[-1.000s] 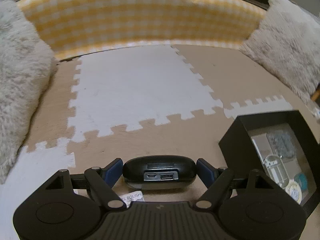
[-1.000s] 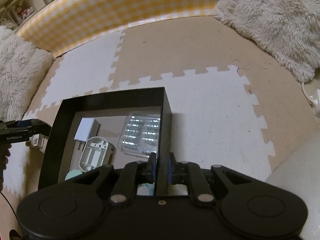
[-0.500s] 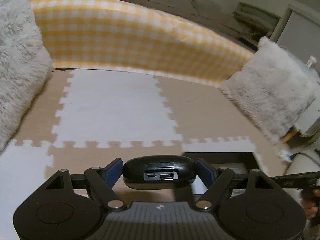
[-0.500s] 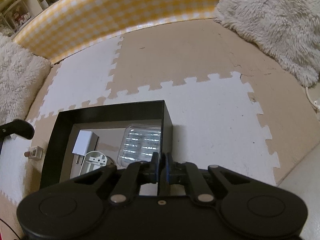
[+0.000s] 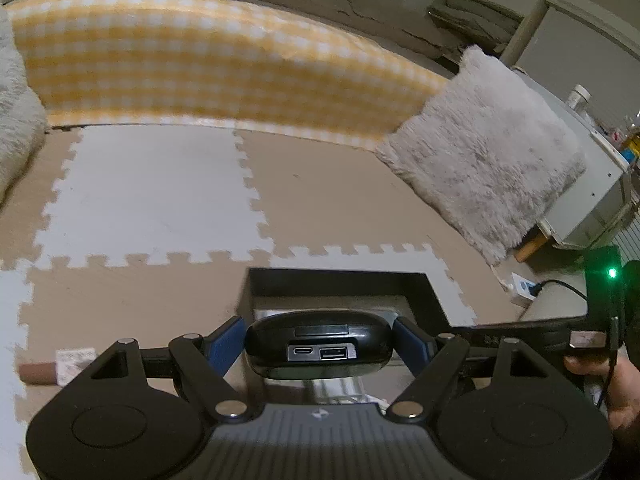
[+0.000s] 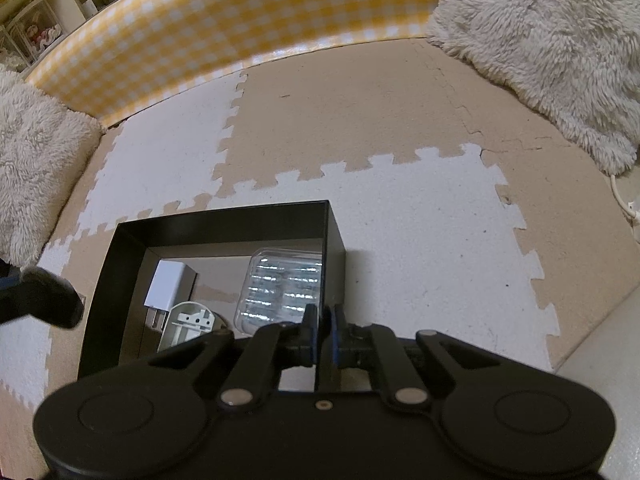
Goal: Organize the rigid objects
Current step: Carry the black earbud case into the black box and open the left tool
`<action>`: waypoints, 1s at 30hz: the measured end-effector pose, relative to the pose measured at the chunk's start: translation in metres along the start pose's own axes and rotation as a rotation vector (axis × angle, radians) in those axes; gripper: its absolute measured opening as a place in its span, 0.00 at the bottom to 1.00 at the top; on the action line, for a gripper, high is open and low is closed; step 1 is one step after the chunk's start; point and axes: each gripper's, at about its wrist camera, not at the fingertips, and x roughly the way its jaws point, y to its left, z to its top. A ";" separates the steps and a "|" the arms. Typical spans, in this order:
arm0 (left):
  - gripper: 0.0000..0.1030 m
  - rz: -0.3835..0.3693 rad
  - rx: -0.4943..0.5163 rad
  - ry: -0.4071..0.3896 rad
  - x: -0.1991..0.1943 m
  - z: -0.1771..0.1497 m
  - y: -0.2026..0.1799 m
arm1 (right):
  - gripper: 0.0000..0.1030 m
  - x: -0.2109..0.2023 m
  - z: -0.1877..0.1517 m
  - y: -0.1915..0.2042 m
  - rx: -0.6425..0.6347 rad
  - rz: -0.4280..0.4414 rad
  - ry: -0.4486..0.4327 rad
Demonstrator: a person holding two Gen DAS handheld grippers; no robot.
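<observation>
My left gripper [image 5: 320, 340] is shut on a black rounded power bank [image 5: 318, 346] with two ports facing the camera; its blue pads press on both ends. It hangs just above the near side of an open black box [image 5: 344, 282]. My right gripper [image 6: 323, 334] is shut on the right wall of that black box [image 6: 224, 220]. Inside the box lie a white charger [image 6: 168, 284], a white plug adapter [image 6: 190, 322] and a clear plastic case [image 6: 282, 284]. In the right wrist view the left gripper's finger [image 6: 48, 298] shows dark and blurred at the left edge.
A small nail polish bottle [image 5: 56, 366] lies on the foam mat left of the box. A yellow checked cushion wall [image 5: 200, 76] runs along the back. Fluffy pillows [image 5: 486, 148] flank both sides. A hand [image 5: 600, 380] holds the right gripper; a white power strip [image 5: 524, 288] lies nearby.
My left gripper has carried the power bank up and rightward, from beside the box to over its near side. The right gripper's view has shifted slightly; its pads stay clamped on the box wall.
</observation>
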 end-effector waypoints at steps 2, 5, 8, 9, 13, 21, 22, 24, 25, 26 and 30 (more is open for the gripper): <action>0.78 -0.008 0.005 0.010 0.003 -0.003 -0.008 | 0.07 0.000 0.000 0.001 -0.010 0.001 0.000; 0.78 -0.020 0.004 0.023 0.010 -0.008 -0.017 | 0.07 0.000 0.000 0.000 -0.007 0.003 0.001; 0.78 -0.035 -0.006 0.036 0.018 -0.013 -0.026 | 0.07 0.000 0.001 -0.002 0.002 0.010 0.002; 0.78 -0.044 -0.013 0.041 0.021 -0.014 -0.028 | 0.07 0.000 0.001 -0.003 0.004 0.012 0.003; 0.78 -0.107 -0.057 0.044 0.035 -0.020 -0.036 | 0.07 0.000 0.001 -0.003 0.009 0.016 0.004; 0.78 -0.138 -0.072 0.061 0.062 -0.036 -0.049 | 0.08 0.001 0.001 -0.007 0.037 0.037 0.007; 0.78 -0.142 -0.082 0.055 0.064 -0.037 -0.049 | 0.08 0.001 0.001 -0.008 0.039 0.039 0.008; 0.78 -0.150 -0.107 0.039 0.069 -0.040 -0.049 | 0.08 0.001 0.001 -0.009 0.043 0.041 0.008; 0.78 -0.152 -0.114 0.034 0.073 -0.042 -0.049 | 0.08 0.001 0.001 -0.009 0.043 0.042 0.008; 0.78 -0.154 -0.117 0.028 0.075 -0.044 -0.049 | 0.08 0.001 0.001 -0.009 0.044 0.042 0.009; 0.81 -0.159 -0.156 0.016 0.085 -0.053 -0.049 | 0.08 0.001 0.001 -0.009 0.045 0.044 0.009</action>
